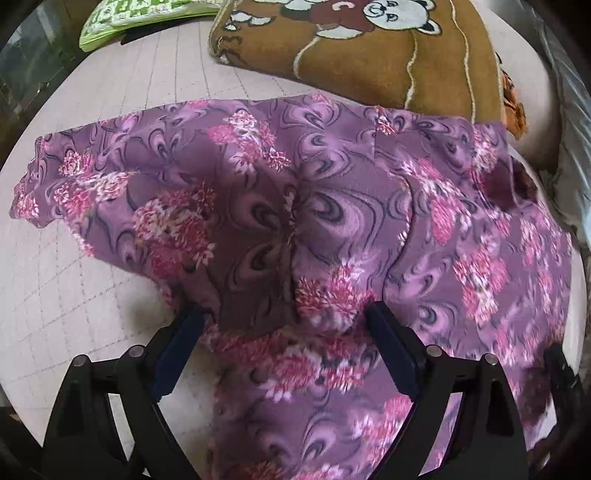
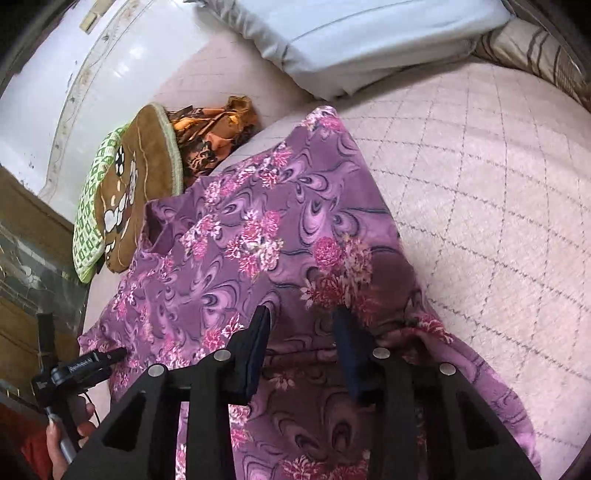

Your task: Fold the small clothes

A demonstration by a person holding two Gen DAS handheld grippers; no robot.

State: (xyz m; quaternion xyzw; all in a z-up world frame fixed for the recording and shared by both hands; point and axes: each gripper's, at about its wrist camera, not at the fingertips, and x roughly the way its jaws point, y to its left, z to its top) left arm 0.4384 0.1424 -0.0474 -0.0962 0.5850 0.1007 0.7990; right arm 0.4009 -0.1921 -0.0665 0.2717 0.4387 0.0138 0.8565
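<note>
Purple floral garment (image 1: 332, 206) on quilted bed (image 1: 74, 288), seemingly unclamped between both spread-fingered grippers, left gripper (image 1: 284, 317), right gripper (image 2: 301, 317).

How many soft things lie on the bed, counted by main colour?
Purple floral garment: 1
Brown bear cushion: 1
Green patterned cushion: 1
Orange patterned cloth: 1
White pillow: 1
Total: 5

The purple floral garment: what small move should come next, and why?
Probably close both claws on the fabric. The left claw and the right claw both stand open, with the purple floral garment bunched up between the fingers, so neither has a grip yet for folding it on the bed.
</note>
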